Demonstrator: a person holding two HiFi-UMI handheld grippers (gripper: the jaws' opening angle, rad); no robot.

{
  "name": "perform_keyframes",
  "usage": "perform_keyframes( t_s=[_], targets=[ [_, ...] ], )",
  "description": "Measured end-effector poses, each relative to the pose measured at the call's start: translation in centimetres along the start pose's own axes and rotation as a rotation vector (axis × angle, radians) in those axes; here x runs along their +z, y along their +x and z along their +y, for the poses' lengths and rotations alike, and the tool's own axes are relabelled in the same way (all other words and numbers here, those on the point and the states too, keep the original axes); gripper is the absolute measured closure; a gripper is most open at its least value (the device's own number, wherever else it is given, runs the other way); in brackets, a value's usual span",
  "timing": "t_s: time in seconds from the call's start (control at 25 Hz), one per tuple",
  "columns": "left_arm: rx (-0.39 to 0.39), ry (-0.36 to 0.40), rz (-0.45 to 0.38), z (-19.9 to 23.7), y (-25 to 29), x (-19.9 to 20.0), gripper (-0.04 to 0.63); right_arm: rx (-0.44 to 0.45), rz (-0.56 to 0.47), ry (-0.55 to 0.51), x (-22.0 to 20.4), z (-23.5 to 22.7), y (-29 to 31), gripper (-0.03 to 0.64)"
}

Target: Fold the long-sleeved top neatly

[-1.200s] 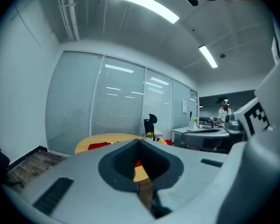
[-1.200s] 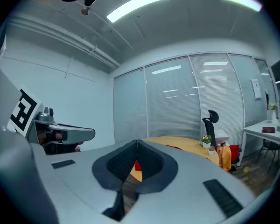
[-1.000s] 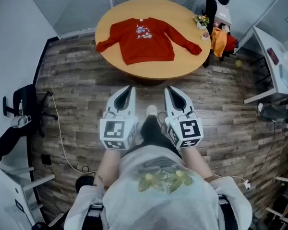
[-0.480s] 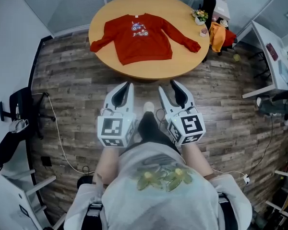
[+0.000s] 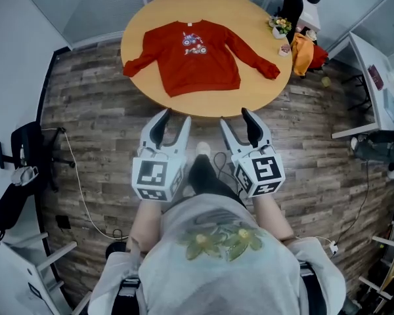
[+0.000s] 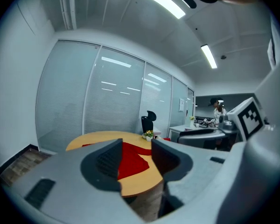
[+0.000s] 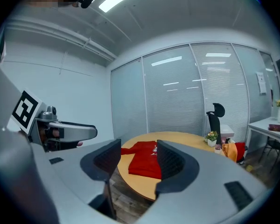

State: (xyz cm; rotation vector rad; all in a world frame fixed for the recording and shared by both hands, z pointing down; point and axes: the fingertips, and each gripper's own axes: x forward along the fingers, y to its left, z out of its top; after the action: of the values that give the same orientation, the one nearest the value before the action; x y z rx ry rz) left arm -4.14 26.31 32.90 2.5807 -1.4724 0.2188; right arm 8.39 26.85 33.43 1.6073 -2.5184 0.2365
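Head view: red top (image 5: 197,61) flat, collar farthest, sleeve-to-sleeve axis left-right

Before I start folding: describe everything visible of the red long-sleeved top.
The red long-sleeved top lies flat and unfolded, front up, on the round wooden table. It looks like soft knit, with a small multicoloured print on the chest. Collar at the far side, hem at the near side, both sleeves spread outward. Only the table touches it.
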Motion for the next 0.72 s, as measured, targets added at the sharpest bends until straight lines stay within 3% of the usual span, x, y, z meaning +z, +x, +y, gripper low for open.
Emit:
perform_keyframes(
  t_s=[0.08,0.16,0.72],
  targets=[
    [-0.004,0.017,0.007,0.5,0.9,0.1,0.341,-0.001,0.004,-0.001,0.1,-0.4,1.0,0.382],
    [-0.004,0.045,0.013,1.2,1.8,0.2,0.306,-0.002,0.008,-0.002,0.3,-0.9,2.0,0.382],
    [0.017,0.072,0.072,6.1,8.1,0.6,0.298,-0.025,0.033,0.045,0.2,-6.2,8.5,0.382]
  ],
)
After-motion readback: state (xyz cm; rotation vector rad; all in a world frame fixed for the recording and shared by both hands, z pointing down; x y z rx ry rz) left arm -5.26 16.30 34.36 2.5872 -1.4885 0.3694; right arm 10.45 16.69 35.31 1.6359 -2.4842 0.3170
